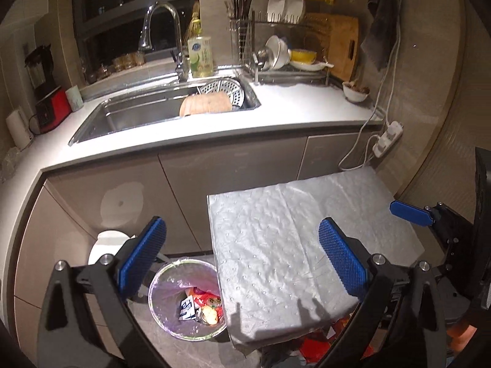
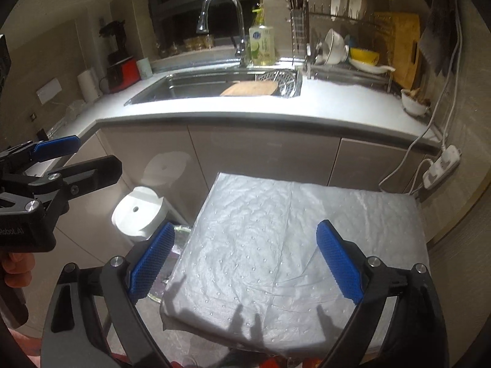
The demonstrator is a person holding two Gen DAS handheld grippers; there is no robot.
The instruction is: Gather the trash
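**Two grippers over one trash bin**

One lined trash bin [image 1: 185, 299] stands on the floor beside a grey padded table [image 1: 276, 239], holding several wrappers [image 1: 201, 305]; the table edge hides part of it. Red scraps [image 1: 319, 345] below are hard to identify. The left gripper [image 1: 242, 257] and right gripper [image 2: 245, 260] both gape wide, holding nothing.

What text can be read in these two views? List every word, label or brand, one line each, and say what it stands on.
"Robot.AI", partly cut off at the frame edge: on the black body of the left gripper, seen in the right wrist view.
Blue logo on the dish soap bottle: too blurred to read.
Print on the white packet in the trash bin: too small to read.
Print on the red wrappers under the padded table: unreadable.
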